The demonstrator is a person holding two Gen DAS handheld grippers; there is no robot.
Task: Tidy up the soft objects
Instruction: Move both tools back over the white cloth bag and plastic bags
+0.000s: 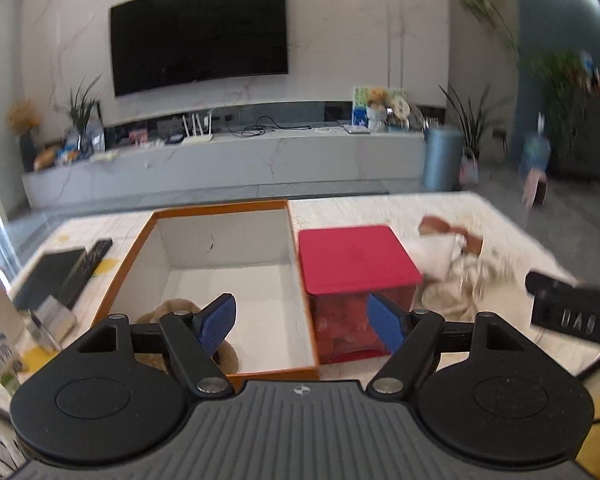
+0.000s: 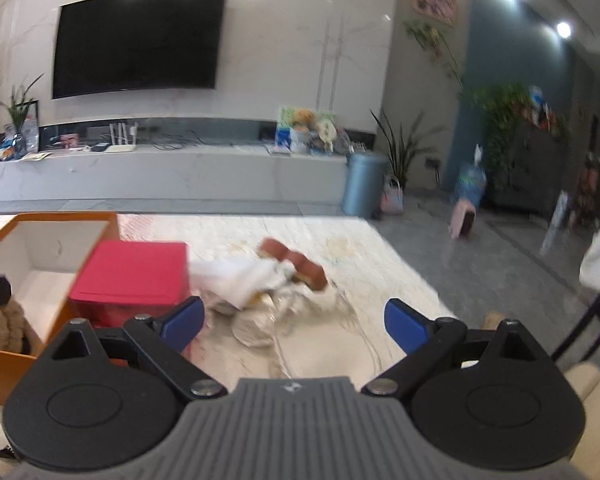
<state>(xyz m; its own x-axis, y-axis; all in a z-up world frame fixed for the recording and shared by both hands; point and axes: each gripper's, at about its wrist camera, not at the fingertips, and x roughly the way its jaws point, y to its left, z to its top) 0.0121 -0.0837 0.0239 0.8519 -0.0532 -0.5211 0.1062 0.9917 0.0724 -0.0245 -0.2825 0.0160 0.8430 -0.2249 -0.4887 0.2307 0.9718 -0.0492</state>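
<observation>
In the left wrist view my left gripper stands open and empty above the near end of an orange box with a white inside. A tan knitted item lies in the box's near left corner. Right of the box is a red-lidded clear container. A blurred pile of white and beige cloth with a brown piece lies on the table further right. My right gripper is open with nothing in it, close to that pile. The right wrist view also has the red container and the box.
A black remote, a dark flat case and a carton sit left of the box. The pale table ends at the far side and right. A chair stands at the right, and a TV unit beyond.
</observation>
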